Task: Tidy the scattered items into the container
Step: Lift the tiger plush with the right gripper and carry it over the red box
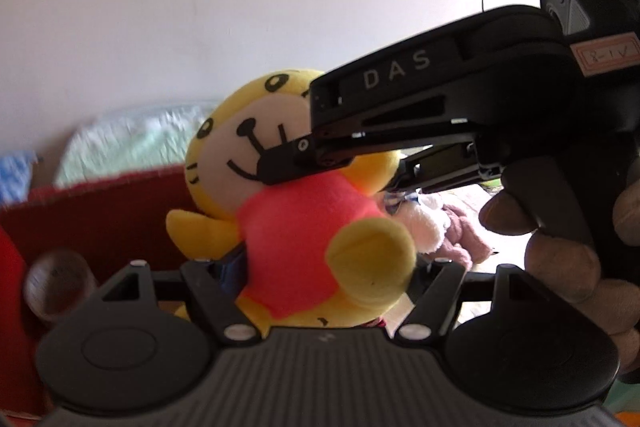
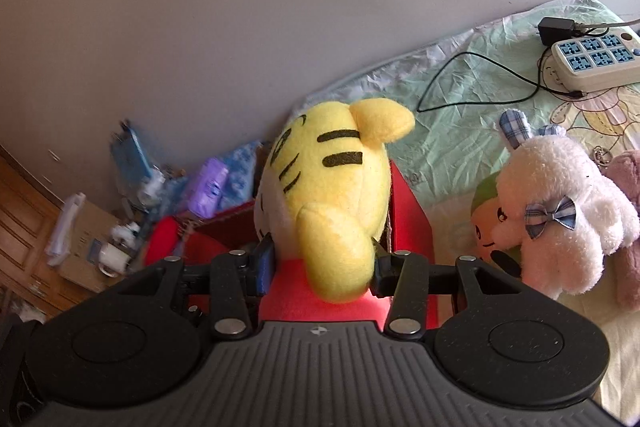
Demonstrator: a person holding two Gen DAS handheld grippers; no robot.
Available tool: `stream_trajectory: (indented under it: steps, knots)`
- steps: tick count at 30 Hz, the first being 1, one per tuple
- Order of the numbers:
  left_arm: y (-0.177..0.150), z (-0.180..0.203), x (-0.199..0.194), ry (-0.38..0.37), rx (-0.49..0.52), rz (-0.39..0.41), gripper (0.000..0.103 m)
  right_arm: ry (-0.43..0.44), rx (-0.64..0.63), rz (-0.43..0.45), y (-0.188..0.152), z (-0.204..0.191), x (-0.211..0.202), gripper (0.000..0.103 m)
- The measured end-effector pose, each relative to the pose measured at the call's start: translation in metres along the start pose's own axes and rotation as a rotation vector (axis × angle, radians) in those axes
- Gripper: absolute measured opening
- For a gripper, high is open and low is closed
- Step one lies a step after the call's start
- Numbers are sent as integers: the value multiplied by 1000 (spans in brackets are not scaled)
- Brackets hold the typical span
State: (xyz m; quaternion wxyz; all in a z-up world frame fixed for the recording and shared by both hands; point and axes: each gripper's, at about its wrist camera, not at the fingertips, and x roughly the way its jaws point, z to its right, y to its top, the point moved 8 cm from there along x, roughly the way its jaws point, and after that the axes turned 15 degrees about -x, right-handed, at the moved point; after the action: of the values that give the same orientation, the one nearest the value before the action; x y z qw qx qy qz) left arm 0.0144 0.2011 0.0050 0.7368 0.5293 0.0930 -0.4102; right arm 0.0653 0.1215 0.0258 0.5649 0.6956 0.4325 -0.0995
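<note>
A yellow tiger plush in a pink shirt (image 1: 304,227) fills the left wrist view, held up in the air in front of the red container (image 1: 120,211). My left gripper (image 1: 320,267) is shut on its lower body; the fingertips are hidden by the plush. My right gripper (image 1: 288,159) reaches in from the right and is shut at the plush's neck. In the right wrist view the same tiger plush (image 2: 332,187) sits between my right gripper's fingers (image 2: 320,267), its head over the red container (image 2: 408,211).
A white rabbit plush with a plaid bow (image 2: 560,215), a green-capped plush (image 2: 488,223) and a mauve plush (image 2: 628,227) lie on the bed sheet (image 2: 460,131) to the right. A power strip (image 2: 592,63) with a black cable lies farther back. Clutter stands at the left wall.
</note>
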Motion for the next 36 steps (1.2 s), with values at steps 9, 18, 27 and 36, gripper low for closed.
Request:
stream_trajectory:
  steps: [9, 18, 27, 36]
  knots:
    - [-5, -25, 12, -131, -137, -62, 74, -180, -201, -211, 4, -21, 29, 47]
    - [-13, -45, 20, -199, -212, -104, 74, -320, -393, -399, 0, -38, 62, 47]
    - [-28, -48, 19, -184, -178, -118, 65, -353, -424, -487, -18, -31, 91, 47]
    - [-39, -42, 13, -221, -147, -129, 64, -321, -487, -451, -17, -34, 88, 63]
